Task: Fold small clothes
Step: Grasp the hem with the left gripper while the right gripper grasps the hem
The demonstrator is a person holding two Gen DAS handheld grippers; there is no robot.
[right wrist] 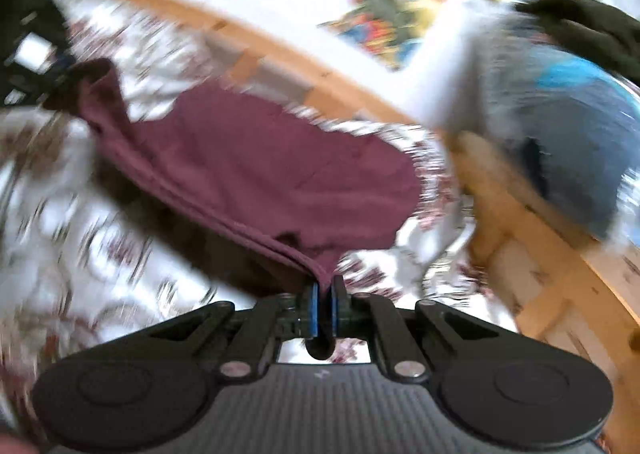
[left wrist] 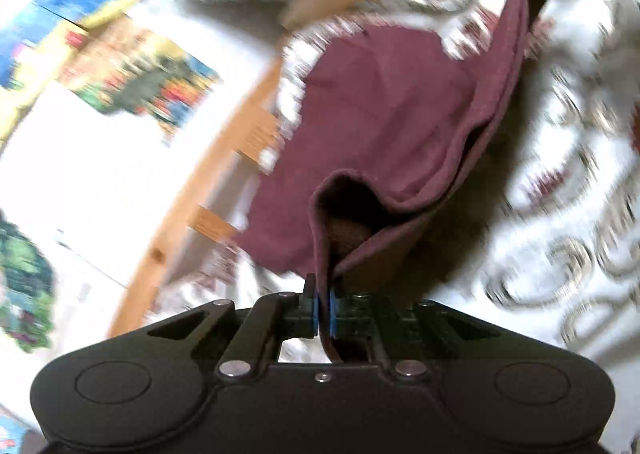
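Two grippers, left gripper (left wrist: pixel 323 300), right gripper (right wrist: pixel 324 304), clamping maroon garment (left wrist: pixel 384 102) corners

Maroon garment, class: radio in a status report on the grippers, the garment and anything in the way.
Left gripper shut on maroon garment. Right gripper shut on its edge too. Garment partly raised off patterned bedspread. Nothing in the way.

White bedsheet with dark red and grey floral print (left wrist: pixel 560 182) covers the bed, blurred in both views. Light pine wooden bed frame rail (right wrist: pixel 360 94) runs along its edge, slats visible beneath. Beyond it, white wall (left wrist: pixel 100 182) with bright multicoloured posters (left wrist: pixel 140 82). Blurred grey-blue fabric heap (right wrist: pixel 560 142) sits on the rail corner. Bright, even light.
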